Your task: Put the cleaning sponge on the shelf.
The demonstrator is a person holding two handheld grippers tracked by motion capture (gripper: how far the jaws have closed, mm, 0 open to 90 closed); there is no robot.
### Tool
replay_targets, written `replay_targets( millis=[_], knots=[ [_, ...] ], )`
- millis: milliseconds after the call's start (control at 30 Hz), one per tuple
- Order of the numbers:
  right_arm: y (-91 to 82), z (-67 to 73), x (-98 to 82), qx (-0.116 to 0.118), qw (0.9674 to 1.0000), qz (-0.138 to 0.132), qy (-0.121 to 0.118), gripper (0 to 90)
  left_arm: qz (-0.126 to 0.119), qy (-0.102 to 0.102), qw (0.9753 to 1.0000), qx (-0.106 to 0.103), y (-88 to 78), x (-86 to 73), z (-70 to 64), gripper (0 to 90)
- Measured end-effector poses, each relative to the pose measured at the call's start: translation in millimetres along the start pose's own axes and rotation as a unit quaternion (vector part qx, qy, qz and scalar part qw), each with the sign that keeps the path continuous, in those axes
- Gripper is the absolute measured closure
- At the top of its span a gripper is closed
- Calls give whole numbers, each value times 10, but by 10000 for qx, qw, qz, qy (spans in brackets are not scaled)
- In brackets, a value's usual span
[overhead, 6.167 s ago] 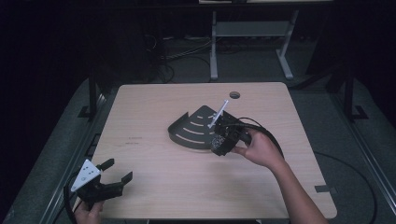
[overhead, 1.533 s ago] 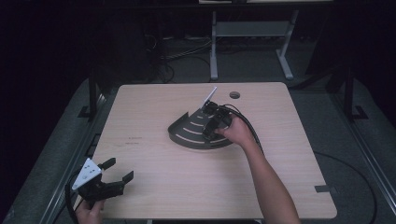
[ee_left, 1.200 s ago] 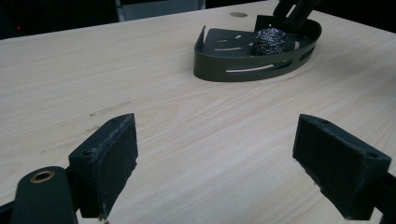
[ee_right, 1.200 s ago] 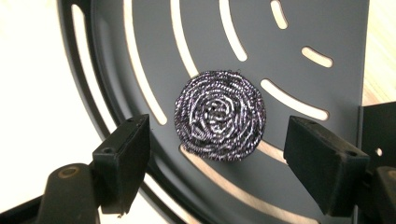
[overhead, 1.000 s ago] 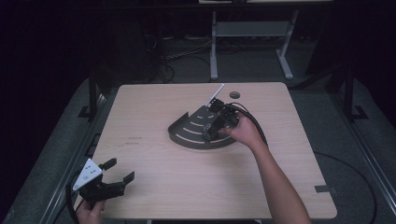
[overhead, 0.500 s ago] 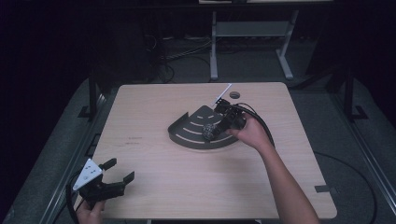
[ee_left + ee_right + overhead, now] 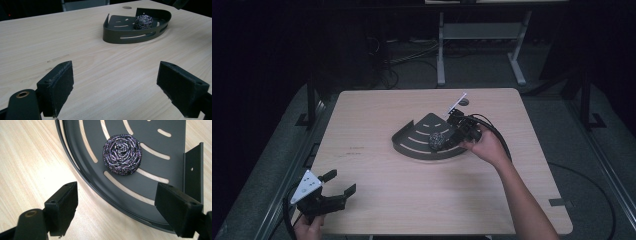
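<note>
In the high view a dark quarter-round slotted metal tray [image 7: 422,137] lies near the centre of the light wooden desk [image 7: 412,200], and a steel wool scouring ball [image 7: 435,141] sits inside it, toward the curved rim. The right tongs [image 7: 451,139] are at the right edge of the tray, held by the person's right hand [image 7: 484,146]; their jaws stand spread apart and grip nothing. In the right gripper view the scouring ball [image 7: 122,154] rests on the slotted floor of the tray [image 7: 160,140], in the upper middle of the frame, beyond the two jaws and not touching them. The left tongs [image 7: 334,187] are at the lower left of the high view, at the desk's near corner, well apart from the tray, also with jaws spread and empty. In the left gripper view the tray [image 7: 130,37] with the ball [image 7: 143,22] shows far off in the upper right of the frame.
</note>
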State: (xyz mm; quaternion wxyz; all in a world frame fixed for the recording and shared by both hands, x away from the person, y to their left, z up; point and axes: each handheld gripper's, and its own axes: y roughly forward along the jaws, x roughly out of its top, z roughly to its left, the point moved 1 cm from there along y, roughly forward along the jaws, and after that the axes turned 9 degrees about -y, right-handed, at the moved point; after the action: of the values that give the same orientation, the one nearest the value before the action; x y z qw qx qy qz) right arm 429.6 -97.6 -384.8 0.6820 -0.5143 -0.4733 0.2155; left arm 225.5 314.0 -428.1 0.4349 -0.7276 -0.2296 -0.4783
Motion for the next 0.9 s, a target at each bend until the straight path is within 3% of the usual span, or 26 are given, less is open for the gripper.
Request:
replay_targets(
  millis=[900],
  knots=[
    [-64,150,-253,62,10000,-36,-56,144,20,23,10000,15,1,-5,-6,132]
  ],
)
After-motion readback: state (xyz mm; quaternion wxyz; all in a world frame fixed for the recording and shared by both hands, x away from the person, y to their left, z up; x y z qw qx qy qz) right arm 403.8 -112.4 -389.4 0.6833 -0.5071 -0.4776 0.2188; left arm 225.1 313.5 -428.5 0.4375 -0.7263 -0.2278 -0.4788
